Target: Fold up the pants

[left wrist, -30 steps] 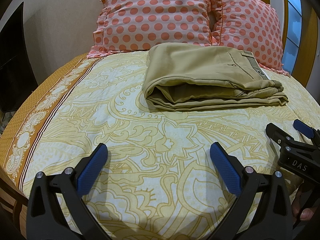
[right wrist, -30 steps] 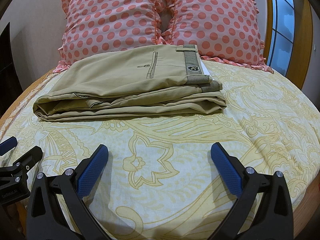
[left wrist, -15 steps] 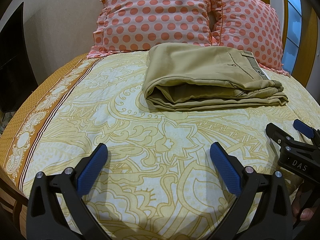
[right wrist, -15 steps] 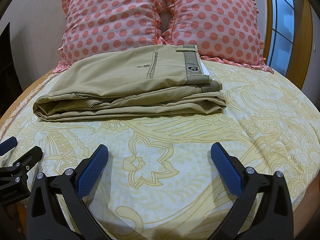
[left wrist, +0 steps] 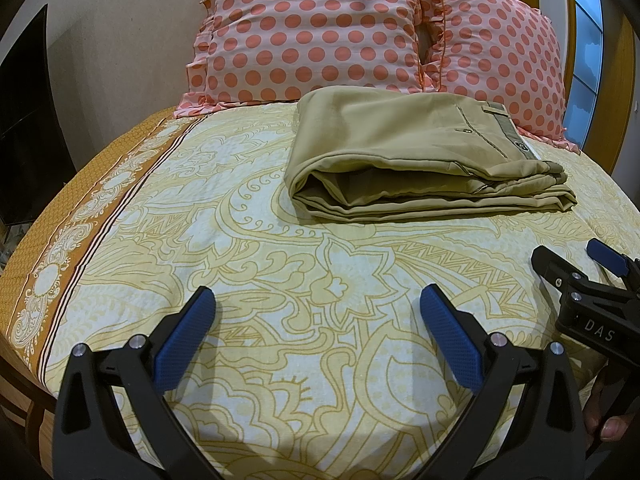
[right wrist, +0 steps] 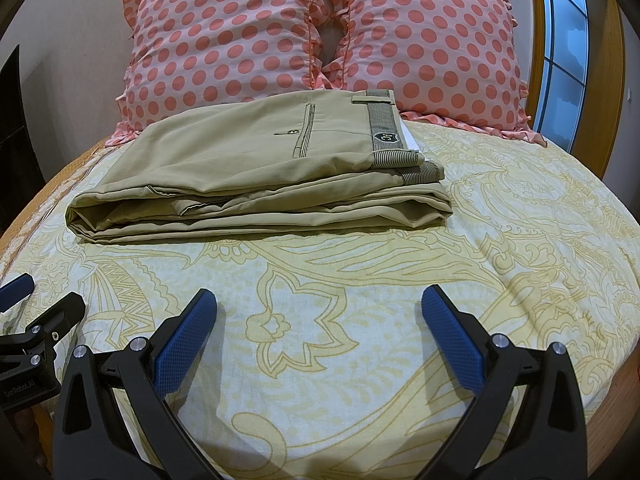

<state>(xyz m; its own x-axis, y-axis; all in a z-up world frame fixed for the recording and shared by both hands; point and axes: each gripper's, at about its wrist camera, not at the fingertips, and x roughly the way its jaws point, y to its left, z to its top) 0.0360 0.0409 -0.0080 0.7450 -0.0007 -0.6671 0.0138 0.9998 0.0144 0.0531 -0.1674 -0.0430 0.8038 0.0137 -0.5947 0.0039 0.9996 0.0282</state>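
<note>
Khaki pants (left wrist: 420,160) lie folded in a flat stack on the bed, waistband to the right, just in front of the pillows; they also show in the right wrist view (right wrist: 260,172). My left gripper (left wrist: 316,300) is open and empty, low over the sheet, well short of the pants. My right gripper (right wrist: 318,300) is open and empty, also short of the pants. The right gripper shows at the right edge of the left wrist view (left wrist: 576,260). The left gripper shows at the left edge of the right wrist view (right wrist: 40,300).
Yellow patterned bedsheet (left wrist: 200,220) covers the bed (right wrist: 520,260). Two pink polka-dot pillows (left wrist: 312,28) (right wrist: 428,40) stand against the wall behind the pants. A dark screen (left wrist: 24,120) is at the left, a window (right wrist: 564,48) at the right.
</note>
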